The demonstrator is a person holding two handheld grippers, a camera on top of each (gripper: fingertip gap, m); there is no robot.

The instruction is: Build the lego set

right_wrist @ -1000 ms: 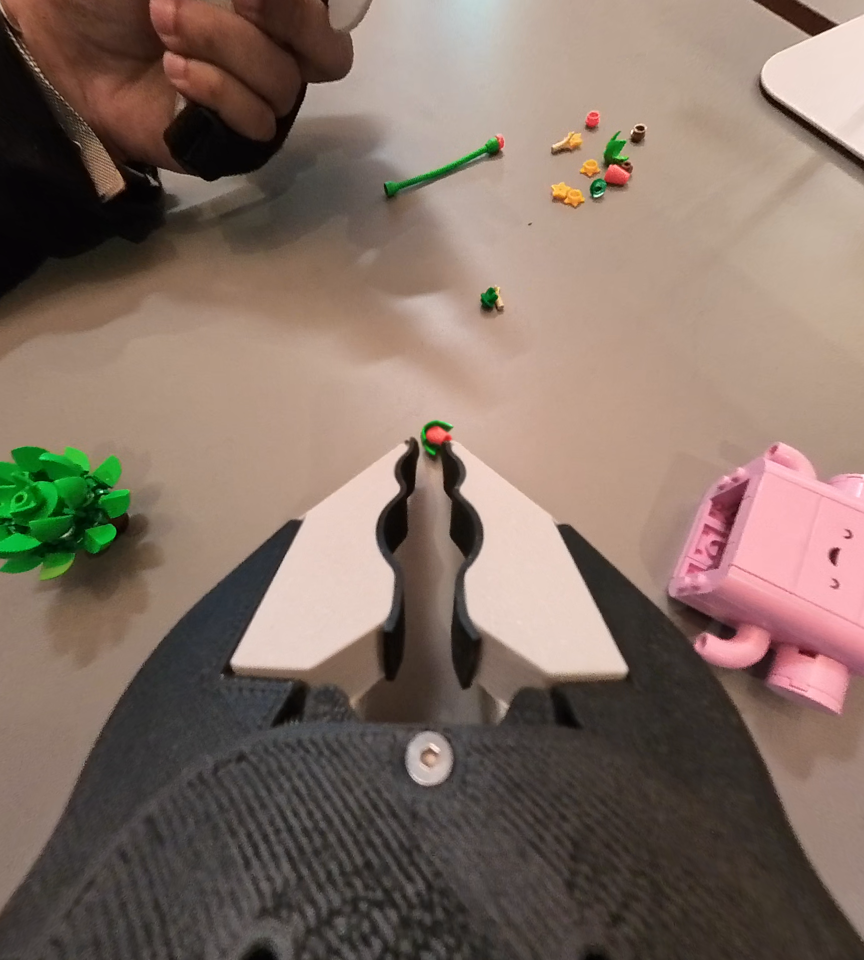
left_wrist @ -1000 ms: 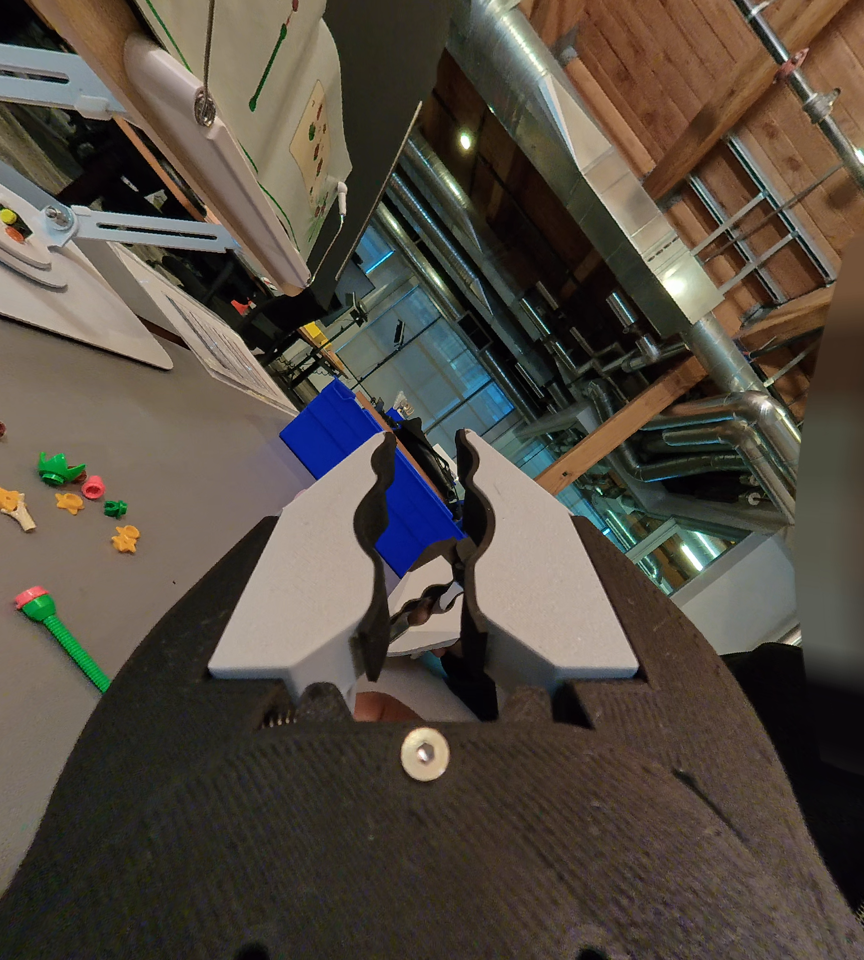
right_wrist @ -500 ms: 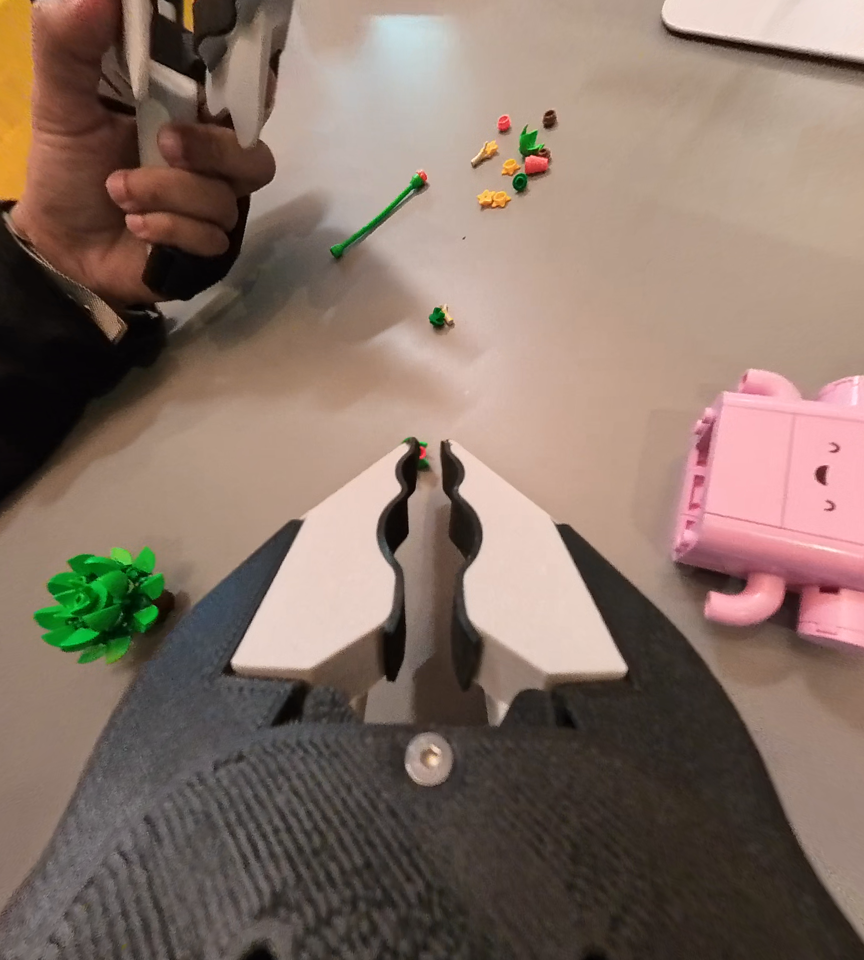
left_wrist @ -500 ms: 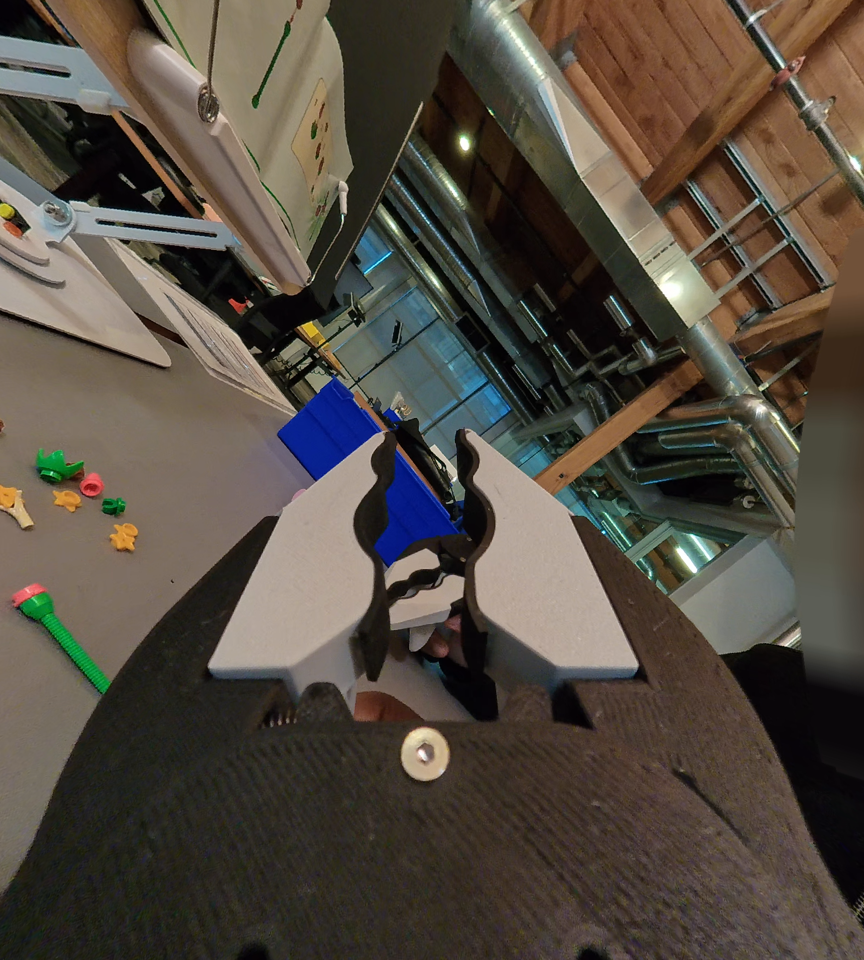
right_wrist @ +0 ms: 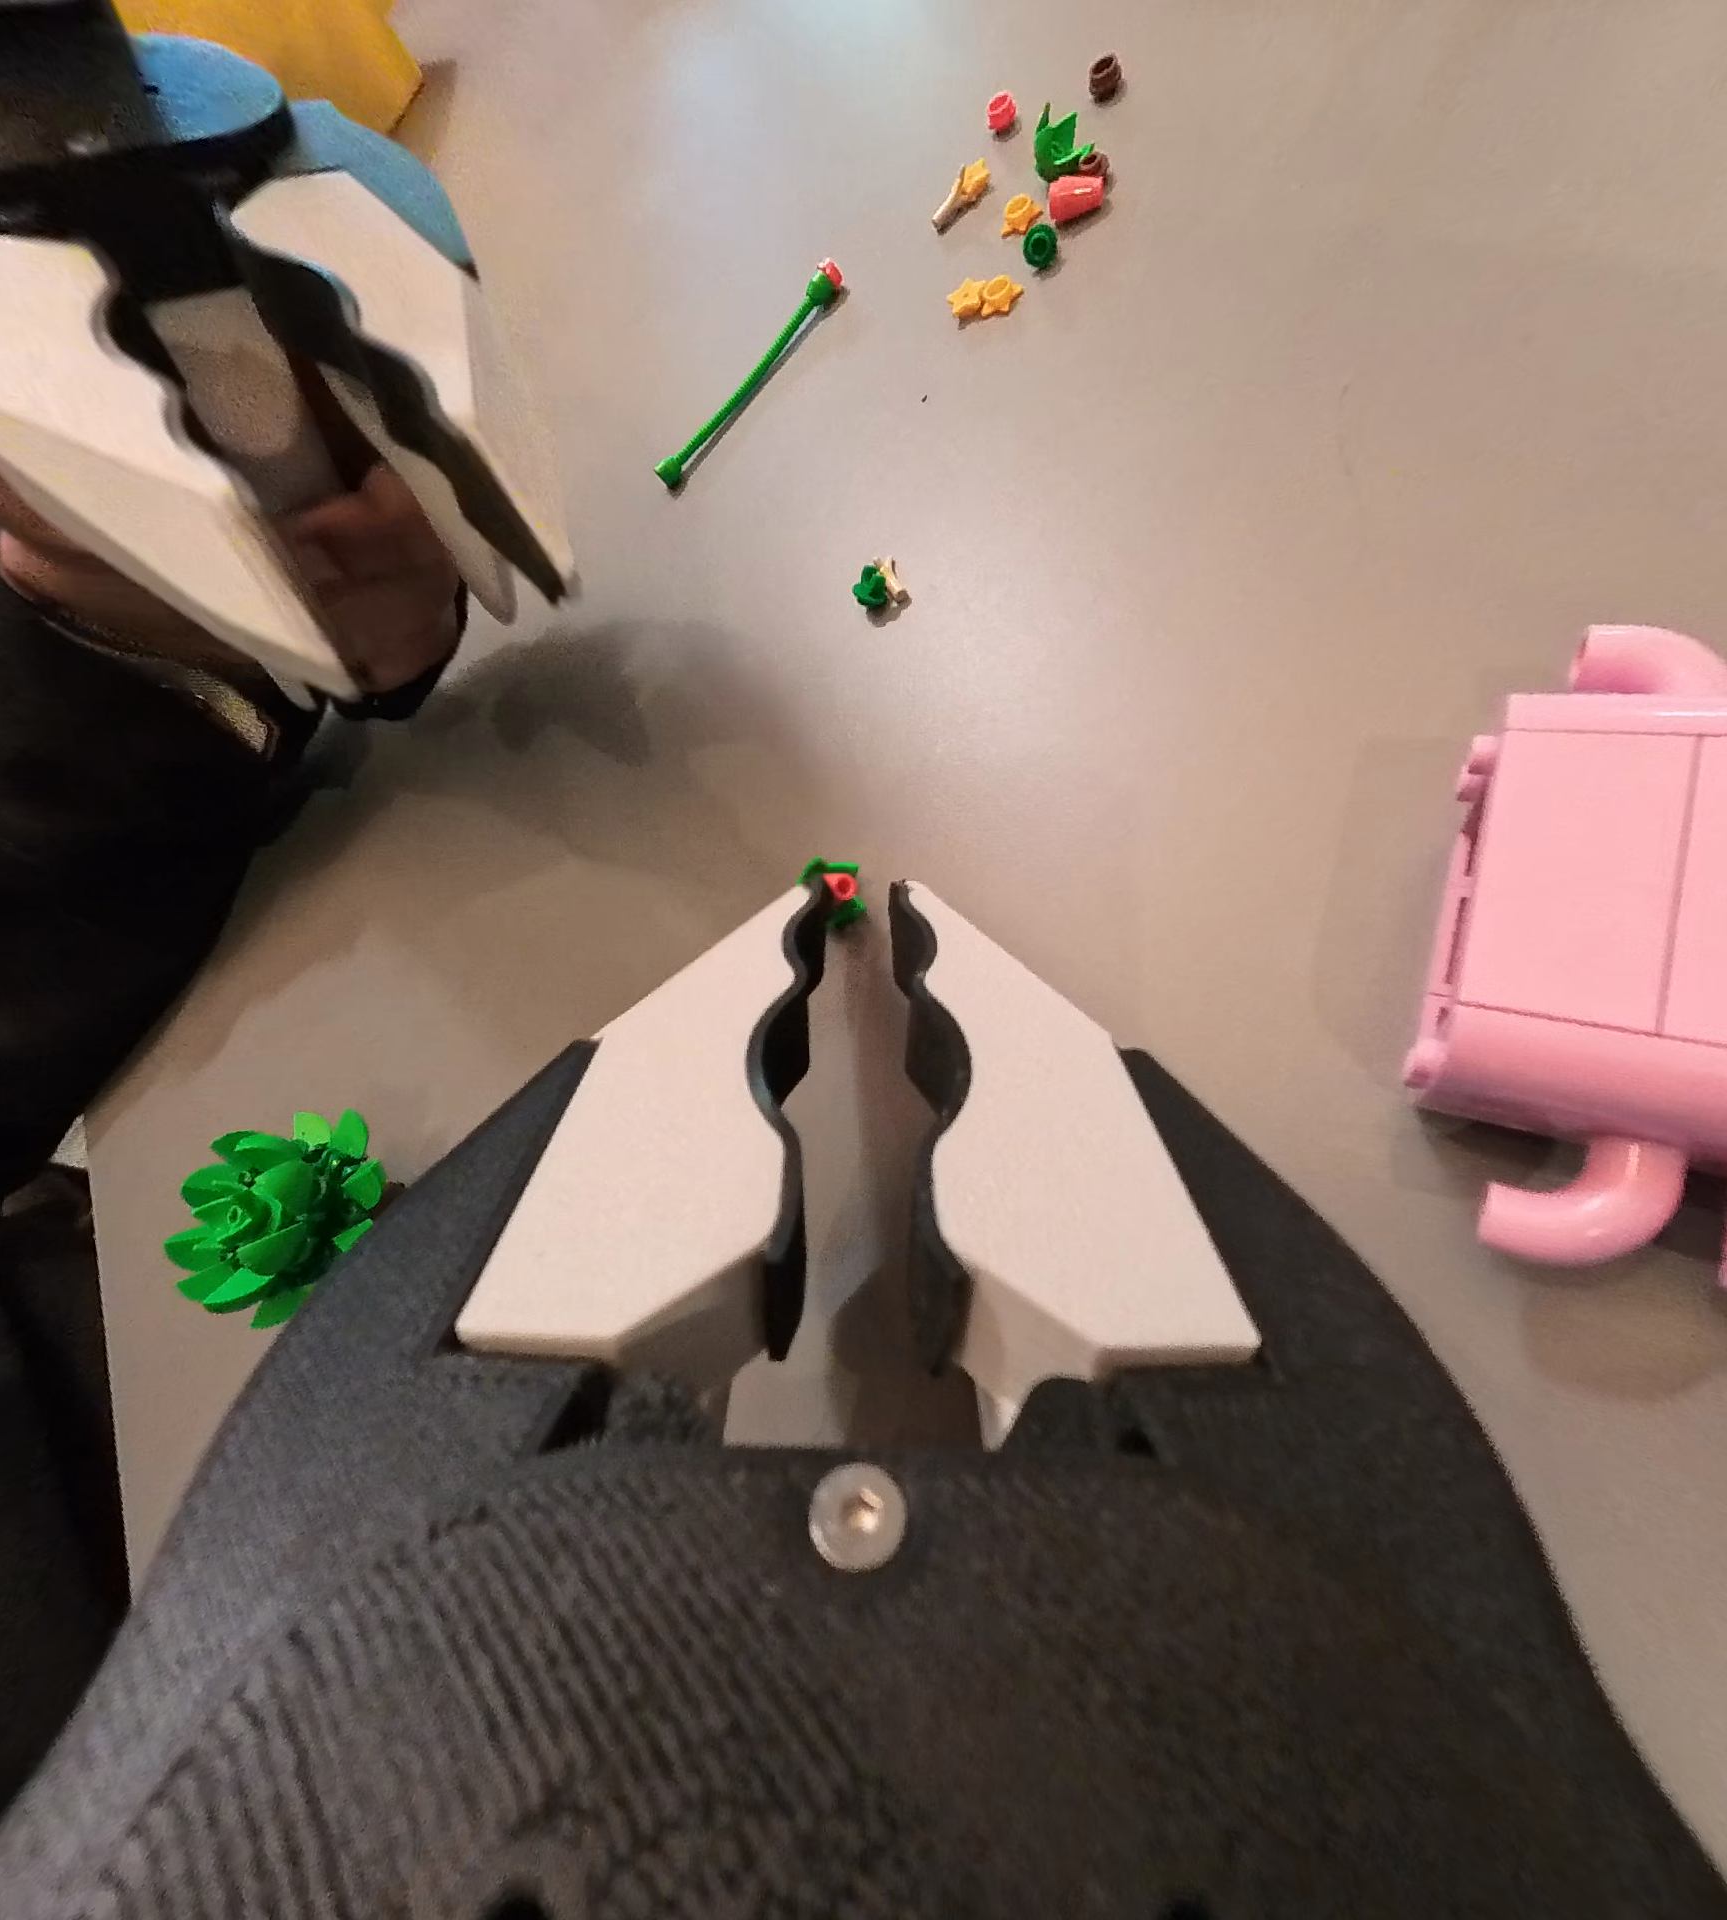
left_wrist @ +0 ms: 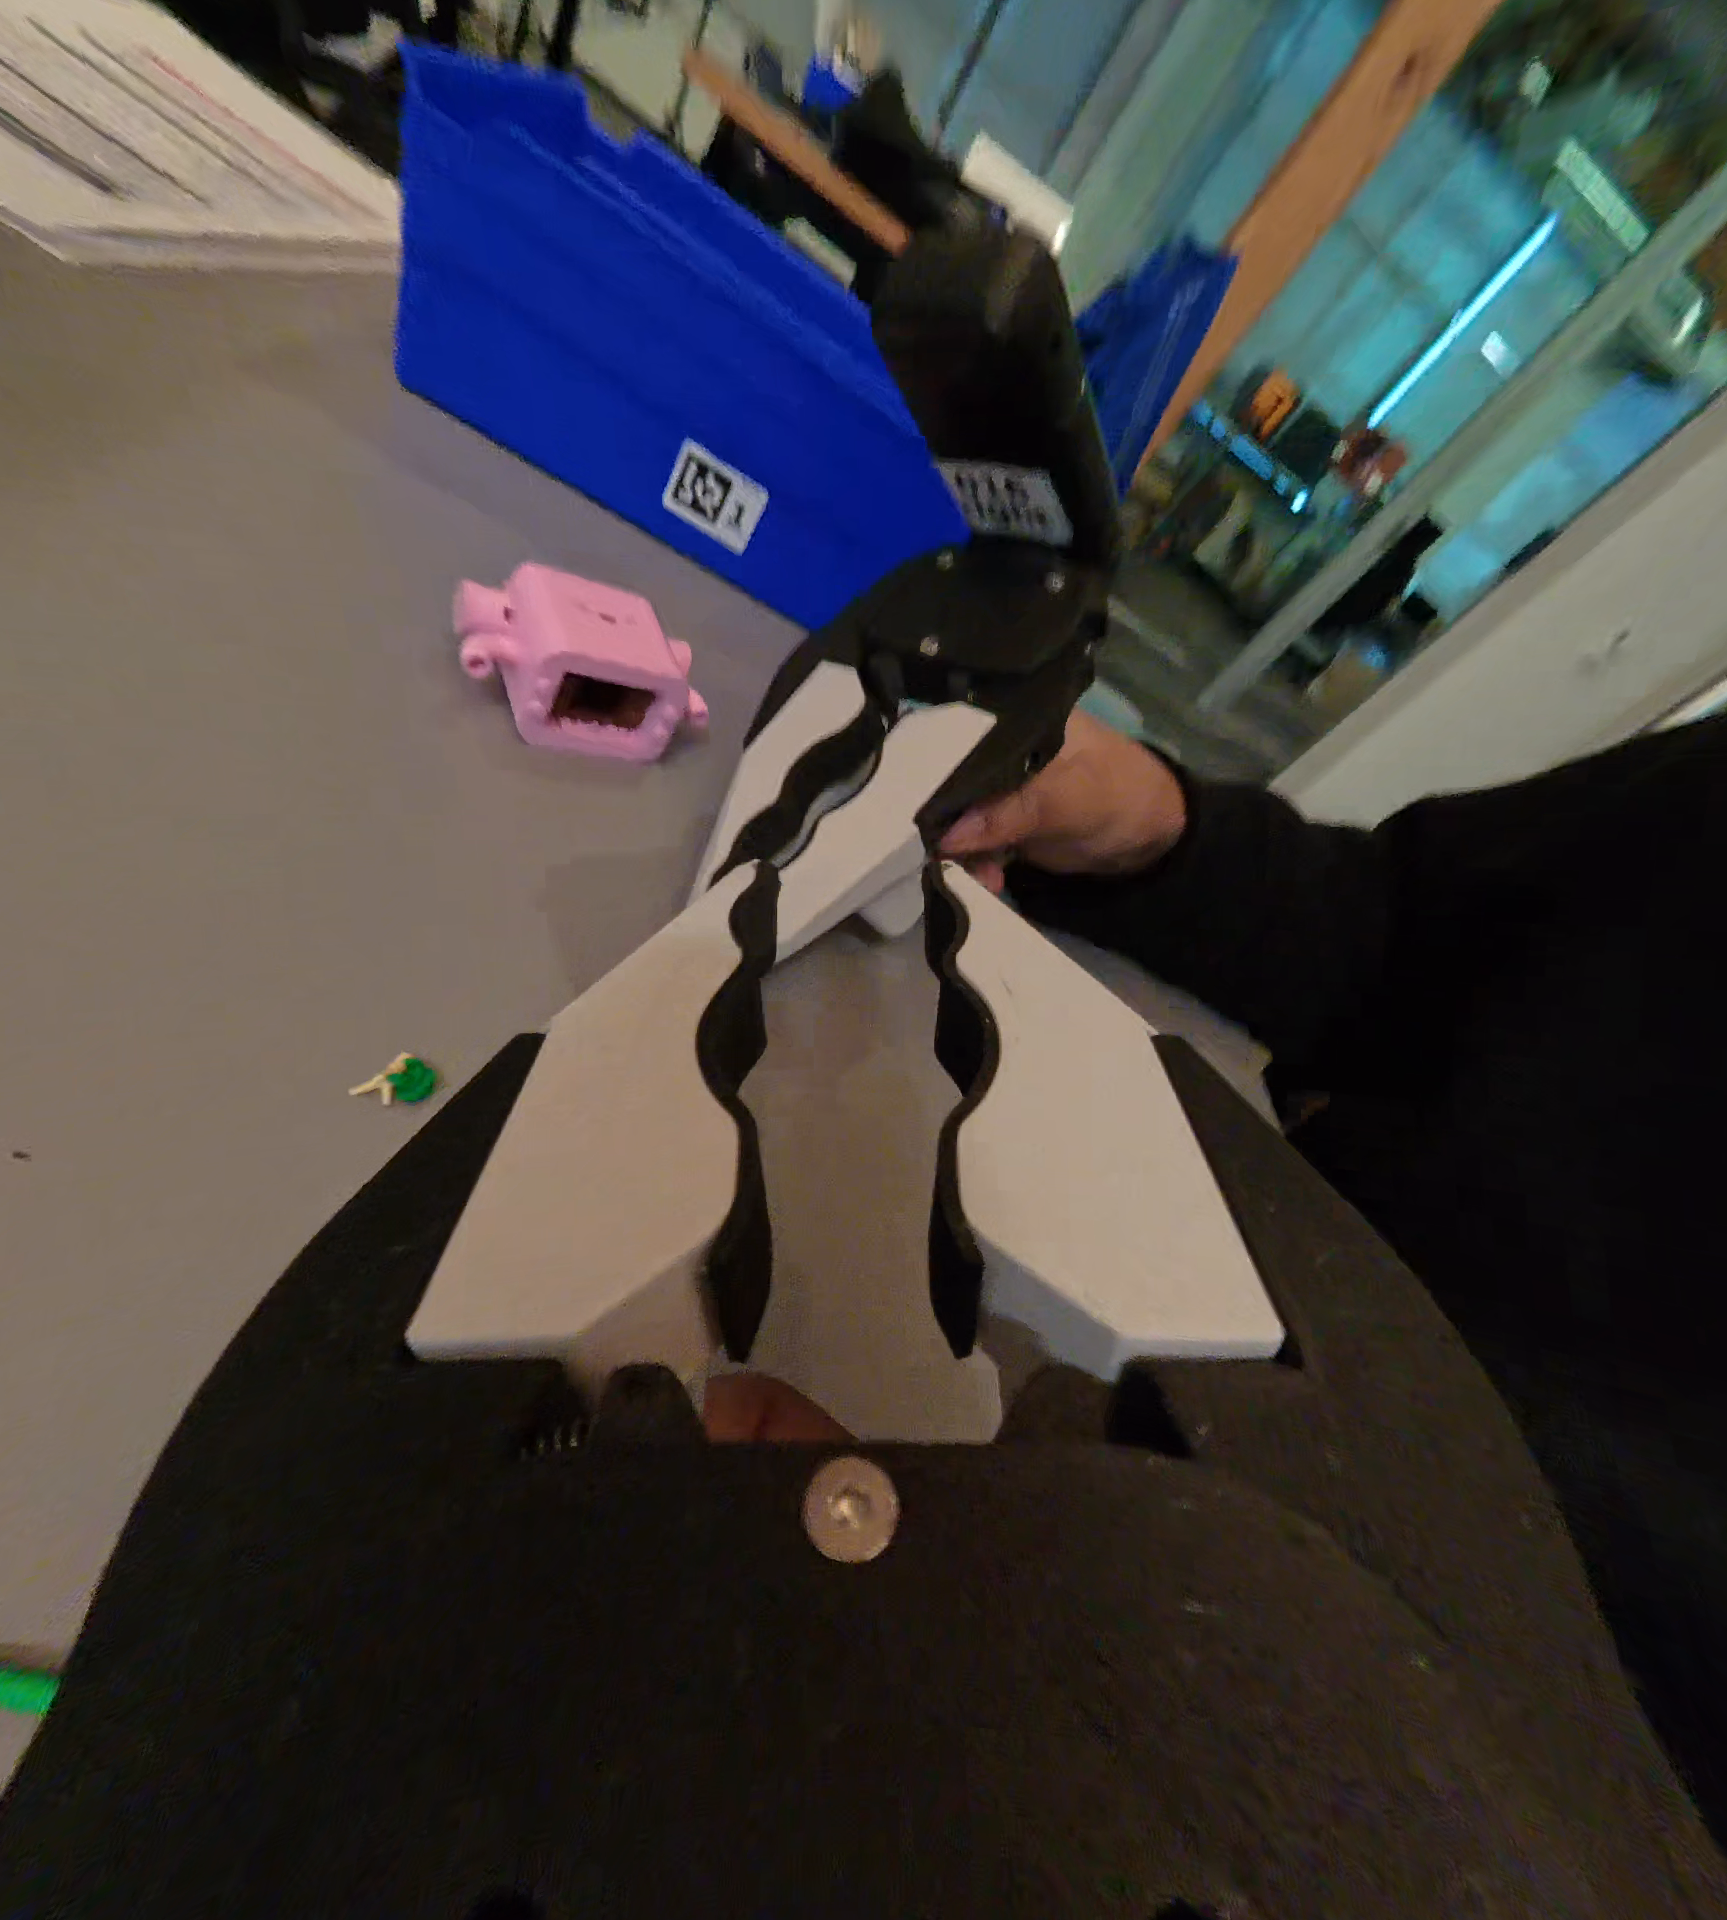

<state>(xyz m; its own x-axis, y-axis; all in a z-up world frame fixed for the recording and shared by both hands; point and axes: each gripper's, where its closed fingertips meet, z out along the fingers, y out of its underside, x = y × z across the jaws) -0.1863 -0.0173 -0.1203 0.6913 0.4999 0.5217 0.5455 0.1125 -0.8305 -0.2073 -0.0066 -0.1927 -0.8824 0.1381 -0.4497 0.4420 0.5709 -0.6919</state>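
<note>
Left tongs (left_wrist: 843, 878) swung toward right tongs (right_wrist: 859, 899), flower bud (right_wrist: 838, 891) at tips

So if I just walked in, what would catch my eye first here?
Probably the pink block figure with a little face, lying on the grey table at the right of the right wrist view. Then the bright green leafy piece at lower left, and the tiny green-and-red piece just at the right gripper fingers' tips.

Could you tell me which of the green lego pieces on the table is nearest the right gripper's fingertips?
The small green-and-red flower piece, right at the right gripper tips; the leafy bush, long stem and others lie farther off.
</note>
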